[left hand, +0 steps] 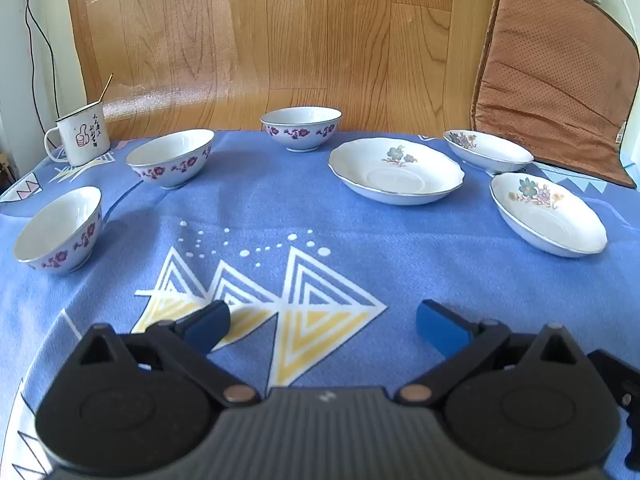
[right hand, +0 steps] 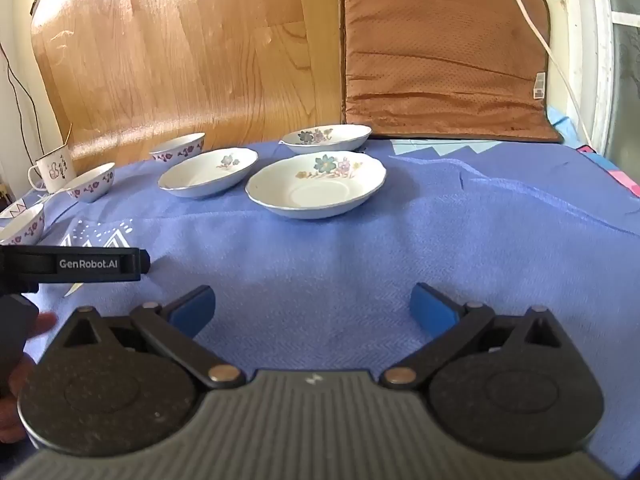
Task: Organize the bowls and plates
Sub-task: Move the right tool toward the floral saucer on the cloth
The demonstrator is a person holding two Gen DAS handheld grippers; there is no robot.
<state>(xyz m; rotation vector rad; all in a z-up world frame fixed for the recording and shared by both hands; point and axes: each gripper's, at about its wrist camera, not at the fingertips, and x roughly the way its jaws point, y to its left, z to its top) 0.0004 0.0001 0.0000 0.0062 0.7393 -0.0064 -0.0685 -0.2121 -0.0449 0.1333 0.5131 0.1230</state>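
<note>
Three white bowls with purple flowers stand on the blue cloth in the left wrist view: near left [left hand: 58, 232], middle left [left hand: 172, 158], back centre [left hand: 301, 127]. Three flowered white plates lie to the right: centre [left hand: 396, 170], back right [left hand: 488, 151], near right [left hand: 548, 214]. My left gripper [left hand: 322, 326] is open and empty, low over the cloth in front of them. My right gripper [right hand: 312, 308] is open and empty, short of the nearest plate [right hand: 316, 184]. Two more plates [right hand: 208, 174] [right hand: 328, 138] and the bowls [right hand: 92, 186] lie beyond and left.
A white enamel mug [left hand: 80, 136] with a stick in it stands at the back left. A brown cushion [left hand: 556, 80] leans against the wall at the back right. A wood-grain sheet [left hand: 280, 40] stands behind the table. The left gripper's body [right hand: 72, 266] shows at the right view's left edge.
</note>
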